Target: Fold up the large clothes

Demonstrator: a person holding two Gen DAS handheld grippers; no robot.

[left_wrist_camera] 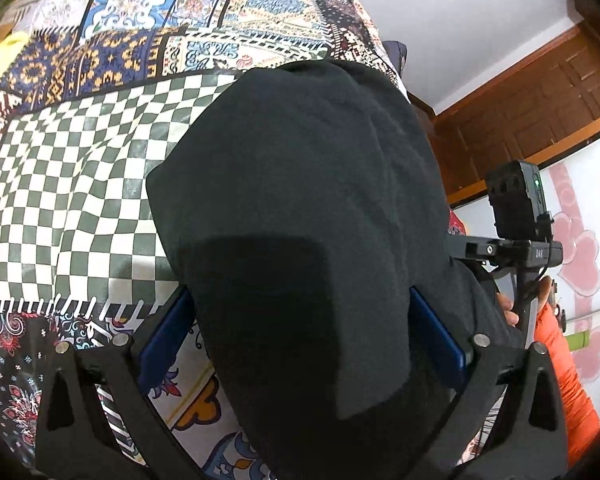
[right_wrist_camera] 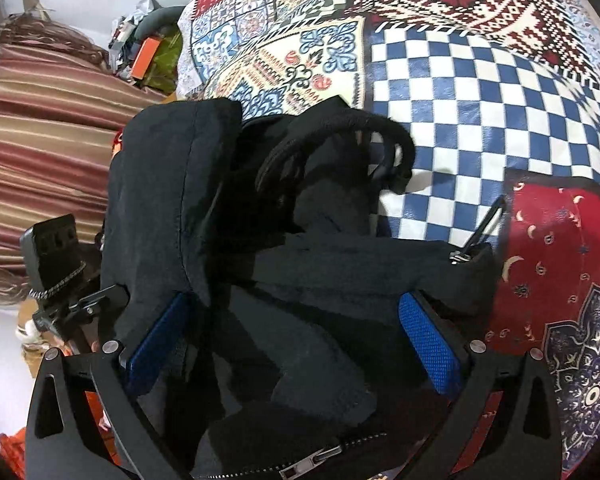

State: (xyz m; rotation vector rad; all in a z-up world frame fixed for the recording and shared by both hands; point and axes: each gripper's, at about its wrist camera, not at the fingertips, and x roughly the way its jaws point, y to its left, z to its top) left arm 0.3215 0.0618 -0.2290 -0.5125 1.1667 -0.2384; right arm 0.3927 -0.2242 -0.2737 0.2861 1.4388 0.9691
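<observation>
Left wrist view: the big black fleece garment [left_wrist_camera: 300, 200] lies bunched on the patchwork-print bedspread [left_wrist_camera: 80, 160], covering most of its green-and-white checkered patch. The left gripper [left_wrist_camera: 300, 336] has its blue pads spread wide, fabric between them; can't tell if they press it. No readable writing. A hand [left_wrist_camera: 508, 312] in an orange sleeve [left_wrist_camera: 560, 360] holds the other rig beside the garment.

Right wrist view: the right gripper [right_wrist_camera: 292, 340] is fully released over the garment's zipper [right_wrist_camera: 300, 460]. Striped curtain [right_wrist_camera: 40, 120] beyond the garment.
</observation>
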